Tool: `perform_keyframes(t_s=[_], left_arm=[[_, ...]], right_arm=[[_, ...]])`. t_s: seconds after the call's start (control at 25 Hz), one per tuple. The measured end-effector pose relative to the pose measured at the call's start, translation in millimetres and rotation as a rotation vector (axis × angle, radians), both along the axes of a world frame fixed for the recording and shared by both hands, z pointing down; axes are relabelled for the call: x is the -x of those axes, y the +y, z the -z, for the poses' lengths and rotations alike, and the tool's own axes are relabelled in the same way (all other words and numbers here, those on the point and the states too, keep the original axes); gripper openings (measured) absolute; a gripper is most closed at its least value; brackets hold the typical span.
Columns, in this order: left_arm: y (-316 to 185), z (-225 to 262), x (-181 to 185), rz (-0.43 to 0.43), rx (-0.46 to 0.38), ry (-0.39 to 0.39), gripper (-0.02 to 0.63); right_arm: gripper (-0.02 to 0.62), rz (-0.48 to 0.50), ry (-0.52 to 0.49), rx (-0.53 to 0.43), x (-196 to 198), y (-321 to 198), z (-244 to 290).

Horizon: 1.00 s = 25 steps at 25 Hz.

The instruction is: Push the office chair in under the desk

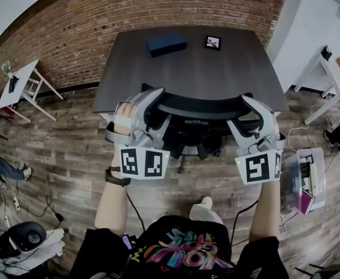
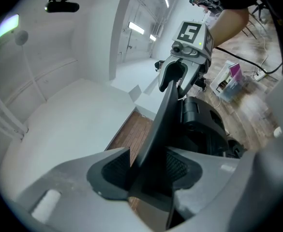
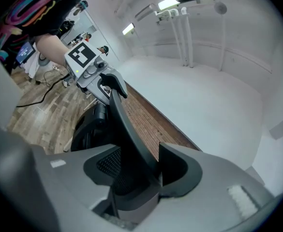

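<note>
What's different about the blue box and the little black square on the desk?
The blue box is bigger and long; the black square is small and even-sided. The box is all dark blue; the square is black with a pale middle. Both lie on the desk, at its far side by the brick wall.

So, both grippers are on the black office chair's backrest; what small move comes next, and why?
Probably push the black office chair forward a little: the left gripper and right gripper clamp its backrest ends, and its base shows outside the dark grey desk.
</note>
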<state>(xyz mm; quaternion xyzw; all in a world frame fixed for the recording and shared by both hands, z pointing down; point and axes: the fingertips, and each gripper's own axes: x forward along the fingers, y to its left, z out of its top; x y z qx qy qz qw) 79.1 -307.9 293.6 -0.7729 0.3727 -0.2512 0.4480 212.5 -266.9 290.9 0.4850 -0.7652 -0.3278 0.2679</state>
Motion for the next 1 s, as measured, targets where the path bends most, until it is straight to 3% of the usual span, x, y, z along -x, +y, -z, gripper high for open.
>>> perform_keyframes(t_s=[0.48,0.68,1.0], left_arm=[[-59,-2,-40,0.132,0.023,0.003,0.195],[-75,0,-32,0.185,0.024,0.017,0.195],[-80,2,-33,0.155,0.009,0.009,0.195]], right_arm=[[0.213,0.104,-0.015,0.016,-44,-66,0],[0.212,0.167,-0.033,0.009,-35,-72,2],[0.212,0.146,-0.046,0.015,-36,-77,3]])
